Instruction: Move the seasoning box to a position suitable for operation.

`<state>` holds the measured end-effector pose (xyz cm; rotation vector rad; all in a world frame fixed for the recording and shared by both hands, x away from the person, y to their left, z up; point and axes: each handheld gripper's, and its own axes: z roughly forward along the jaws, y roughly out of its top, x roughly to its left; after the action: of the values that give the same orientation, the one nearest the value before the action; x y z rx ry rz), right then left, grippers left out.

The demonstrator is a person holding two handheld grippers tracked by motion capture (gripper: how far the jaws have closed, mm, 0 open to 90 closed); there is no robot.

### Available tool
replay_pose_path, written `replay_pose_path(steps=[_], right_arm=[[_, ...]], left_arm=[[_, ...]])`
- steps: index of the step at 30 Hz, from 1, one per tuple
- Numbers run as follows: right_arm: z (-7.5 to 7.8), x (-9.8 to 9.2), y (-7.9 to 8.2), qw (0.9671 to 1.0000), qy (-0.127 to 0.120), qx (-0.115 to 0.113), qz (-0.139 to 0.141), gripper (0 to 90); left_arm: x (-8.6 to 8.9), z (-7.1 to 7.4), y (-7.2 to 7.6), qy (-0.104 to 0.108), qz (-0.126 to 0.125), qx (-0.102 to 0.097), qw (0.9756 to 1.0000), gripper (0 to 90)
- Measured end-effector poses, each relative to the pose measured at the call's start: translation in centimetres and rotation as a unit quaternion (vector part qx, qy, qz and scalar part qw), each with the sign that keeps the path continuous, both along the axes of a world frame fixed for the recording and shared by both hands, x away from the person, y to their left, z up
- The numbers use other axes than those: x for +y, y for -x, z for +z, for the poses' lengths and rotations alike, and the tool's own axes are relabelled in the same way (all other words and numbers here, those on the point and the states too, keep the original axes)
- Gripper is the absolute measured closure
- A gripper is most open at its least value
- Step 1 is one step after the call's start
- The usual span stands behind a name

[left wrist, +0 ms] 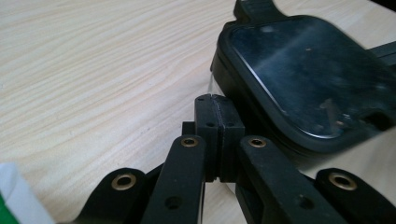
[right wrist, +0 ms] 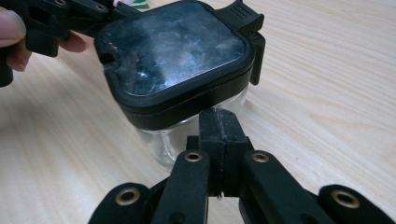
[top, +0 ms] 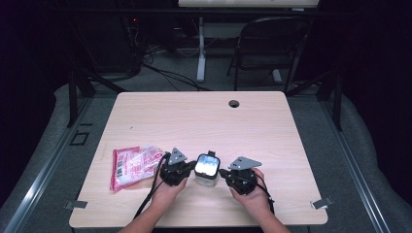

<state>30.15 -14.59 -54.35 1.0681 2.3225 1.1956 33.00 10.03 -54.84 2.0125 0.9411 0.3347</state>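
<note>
One jar [top: 206, 171] stands on the worktop [top: 204, 121], low in the middle of the high view, between two grippers. It has one black lid [right wrist: 173, 46] with a glossy top and one clasp tab [right wrist: 243, 16] at its far edge; the body below the lid is clear glass. The left gripper [top: 190, 167] sits just left of the jar, its jaws pressed together with nothing between them, tips right by the lid's rim. The right gripper [top: 224, 173] sits just right of the jar, jaws likewise pressed together and empty, tips near the glass below the lid. One pink-and-white packet [top: 133, 165] lies at lower left of the worktop, just beside the left gripper. One round hole [top: 234, 103] shows near the worktop's upper edge.
</note>
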Motion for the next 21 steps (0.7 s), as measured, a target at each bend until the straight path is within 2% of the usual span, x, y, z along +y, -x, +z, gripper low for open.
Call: replay_pose_path(steps=[3,5,9,11,14,19,21], right_arm=[[0.2,-0.6,-0.3,0.9999,-0.002,-0.002,-0.014,90.0],[0.3,-1.2,-0.8,0.9996,-0.007,-0.003,-0.025,90.0],[0.3,-2.2,-2.4,0.9986,-0.039,0.002,-0.037,90.0],[0.3,-2.1,-2.9,0.9986,-0.044,0.0,-0.03,90.0],[0.3,-1.7,-3.5,0.9992,-0.037,-0.007,-0.017,90.0],[-0.2,-1.3,-4.6,0.9994,-0.031,0.004,-0.012,90.0],[-0.2,-1.1,-5.1,0.9993,-0.036,0.005,-0.011,90.0]], left_arm=[[0.5,0.1,0.7,0.007,0.006,0.003,0.9999,90.0],[0.7,-0.1,1.1,0.009,-0.003,0.005,0.9999,90.0],[0.9,-0.4,1.9,-0.001,0.0,0.006,1.0,90.0],[1.1,-0.4,2.4,0.0,0.0,0.009,1.0,90.0],[1.1,-0.4,3.0,-0.003,-0.001,0.01,0.9999,90.0],[0.8,-0.7,4.0,-0.013,-0.014,0.009,0.9998,90.0],[0.6,-0.8,4.1,-0.013,-0.013,0.009,0.9998,90.0]])
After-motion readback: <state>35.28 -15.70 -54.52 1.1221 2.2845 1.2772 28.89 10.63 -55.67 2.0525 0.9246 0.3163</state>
